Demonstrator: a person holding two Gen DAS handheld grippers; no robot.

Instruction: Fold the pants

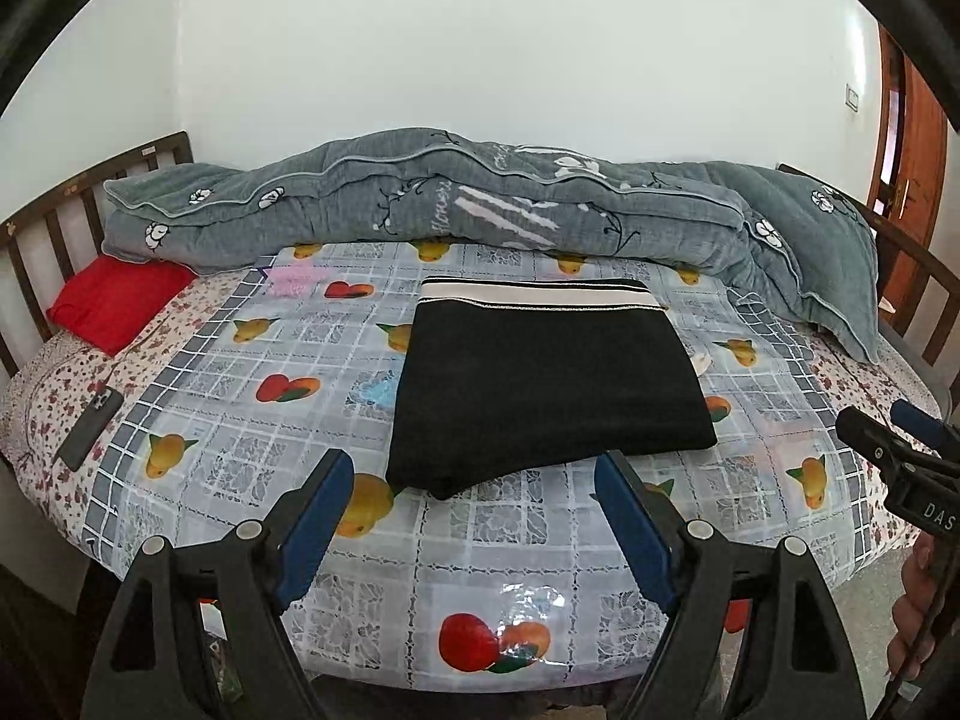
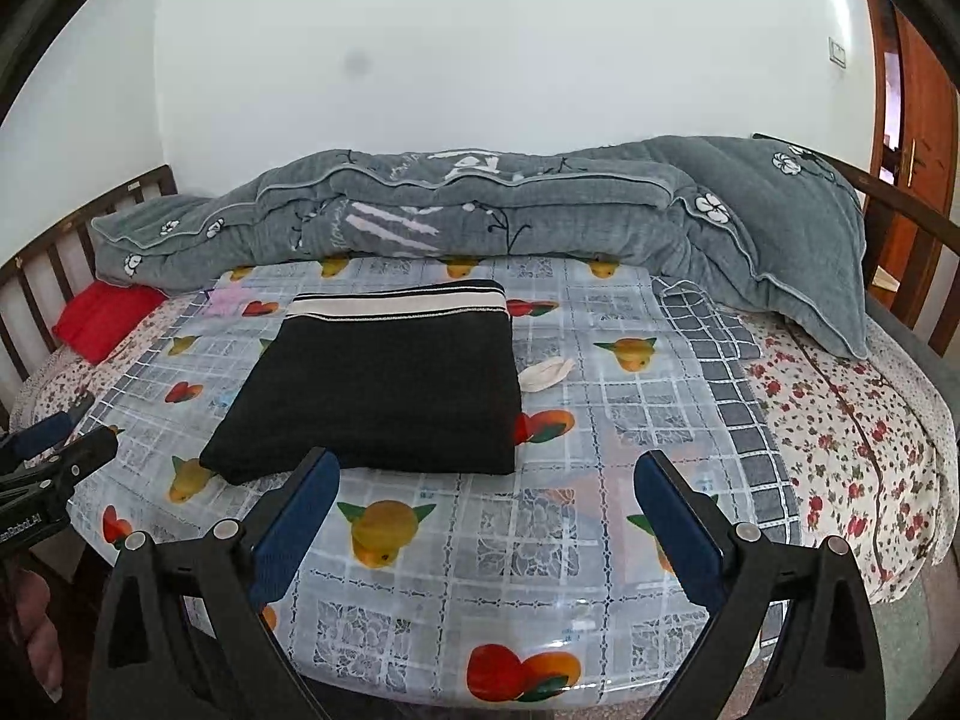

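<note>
- Bed (image 1: 864, 546) carries everything: a clear plastic sheet printed with fruit (image 1: 252, 414) covers the mattress, most likely so you get a smooth surface to fold on.
- Grey quilt (image 1: 456, 204) is bunched along the far edge against the wall, out of your working area; its print includes a word that looks like "Flower".
- Black pants (image 1: 540, 384) lie mid-bed, folded into a compact rectangle with the striped waistband (image 1: 540, 294) on the far side. I judge the fold essentially done.
- Your left tool (image 1: 474, 480) hovers near the pants' near edge, blue pads spread wide, holding nothing.
- Your right tool (image 2: 486, 483) likewise hangs wide and empty, beside the near right corner; in the left view its body reads "DAS".
- Dark phone (image 1: 90, 426) rests at the left edge.
</note>
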